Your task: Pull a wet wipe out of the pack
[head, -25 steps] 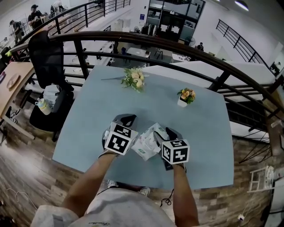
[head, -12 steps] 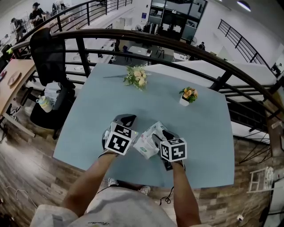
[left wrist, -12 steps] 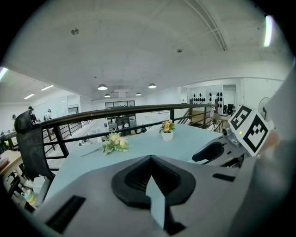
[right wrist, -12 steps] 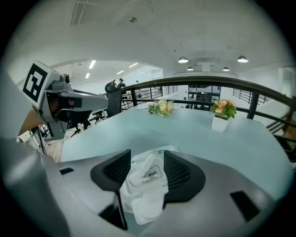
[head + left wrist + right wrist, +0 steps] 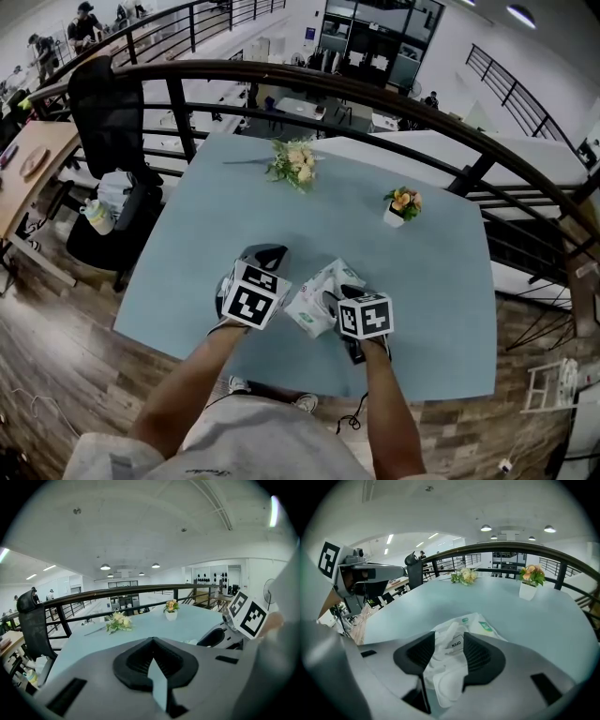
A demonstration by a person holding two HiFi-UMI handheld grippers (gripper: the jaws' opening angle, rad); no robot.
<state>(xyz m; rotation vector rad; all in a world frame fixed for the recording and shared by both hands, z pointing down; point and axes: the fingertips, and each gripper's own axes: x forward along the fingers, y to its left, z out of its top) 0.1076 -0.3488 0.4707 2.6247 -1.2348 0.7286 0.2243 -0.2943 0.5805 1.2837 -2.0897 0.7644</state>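
Note:
A white wet wipe pack with green print lies on the pale blue table, between my two grippers. In the right gripper view, its flap marked OPEN is lifted and a crumpled white wipe sticks up out of the pack. My right gripper points down at the pack. Its jaws have just been closing and stand apart on either side of the wipe. My left gripper rests to the left of the pack with its jaws together and nothing seen in them.
A flower bouquet lies at the table's far side, and a small white pot of flowers stands at the far right. A dark railing runs behind the table, with a black chair at the left. The near table edge is just below my grippers.
My right gripper has sunk and tipped down onto the pack, shifting slightly left. The left gripper has stayed where it was.

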